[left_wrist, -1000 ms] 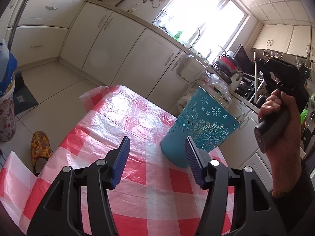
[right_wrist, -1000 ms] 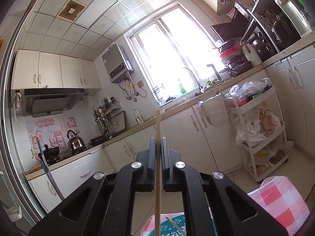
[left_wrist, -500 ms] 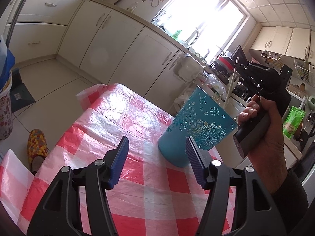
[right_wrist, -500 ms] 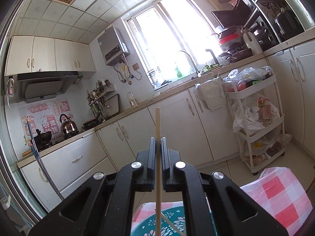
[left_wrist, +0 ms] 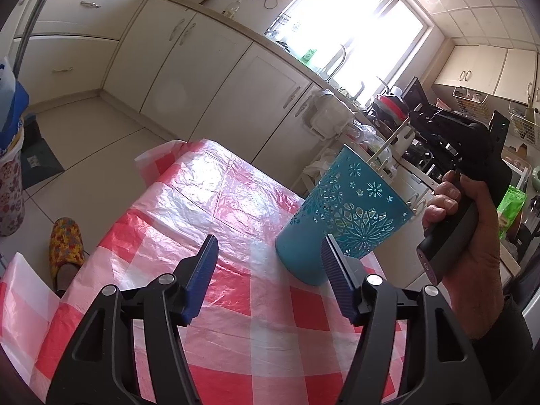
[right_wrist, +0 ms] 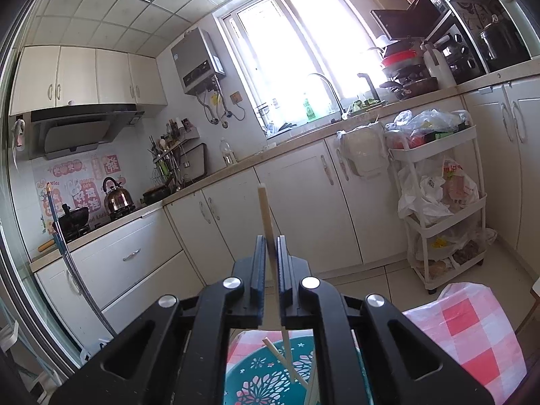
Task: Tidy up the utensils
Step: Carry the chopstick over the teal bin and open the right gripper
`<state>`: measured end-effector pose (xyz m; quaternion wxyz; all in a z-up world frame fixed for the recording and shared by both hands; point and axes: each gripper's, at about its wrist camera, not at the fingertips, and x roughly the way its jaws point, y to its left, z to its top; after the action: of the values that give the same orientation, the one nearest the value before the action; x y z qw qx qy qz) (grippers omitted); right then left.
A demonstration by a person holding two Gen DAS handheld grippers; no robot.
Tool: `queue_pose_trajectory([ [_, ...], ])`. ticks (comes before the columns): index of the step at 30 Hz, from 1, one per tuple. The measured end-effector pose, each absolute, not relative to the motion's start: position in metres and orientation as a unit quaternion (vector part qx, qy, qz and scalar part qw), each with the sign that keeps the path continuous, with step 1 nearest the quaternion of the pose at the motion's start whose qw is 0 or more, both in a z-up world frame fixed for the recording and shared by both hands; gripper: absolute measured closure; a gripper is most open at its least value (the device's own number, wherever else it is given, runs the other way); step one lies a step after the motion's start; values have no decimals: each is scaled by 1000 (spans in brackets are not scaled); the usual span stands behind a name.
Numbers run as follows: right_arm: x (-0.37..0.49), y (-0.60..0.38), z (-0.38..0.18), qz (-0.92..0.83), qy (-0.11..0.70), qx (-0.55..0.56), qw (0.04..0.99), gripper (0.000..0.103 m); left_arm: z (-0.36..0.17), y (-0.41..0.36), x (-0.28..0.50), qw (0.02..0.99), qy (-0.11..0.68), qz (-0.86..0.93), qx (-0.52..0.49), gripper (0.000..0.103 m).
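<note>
Right tool (right_wrist: 269, 263) grips one chopstick (right_wrist: 266, 222) over teal holder (left_wrist: 347, 216) holding two; left tool (left_wrist: 266, 270) open

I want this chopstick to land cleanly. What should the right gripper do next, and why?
Probably open the right gripper and let go: the chopstick it pinches already dips inside the teal cup, beside another chopstick there.
</note>
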<state>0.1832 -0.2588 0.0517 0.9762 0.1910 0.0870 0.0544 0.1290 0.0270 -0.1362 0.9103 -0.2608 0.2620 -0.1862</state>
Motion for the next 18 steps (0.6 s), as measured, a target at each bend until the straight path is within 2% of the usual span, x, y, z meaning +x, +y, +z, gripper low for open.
queue_pose_trajectory([
  [2,184,-257,49,58,100,189,975,85,-137,27,130,910,264,-185,-261,42],
  [8,178,-259,42,58,121,192,972,84,-139,28,132,908,269,-181,-265,41],
  [12,155,-265,44,55,119,200,971,77,-139,25,133,910,275,-176,-255,36],
  [17,107,-263,36,33,144,179,973,60,-130,9,131,920,298,-154,-201,28],
  [18,96,-263,32,23,154,174,972,50,-129,8,131,918,309,-146,-199,27],
])
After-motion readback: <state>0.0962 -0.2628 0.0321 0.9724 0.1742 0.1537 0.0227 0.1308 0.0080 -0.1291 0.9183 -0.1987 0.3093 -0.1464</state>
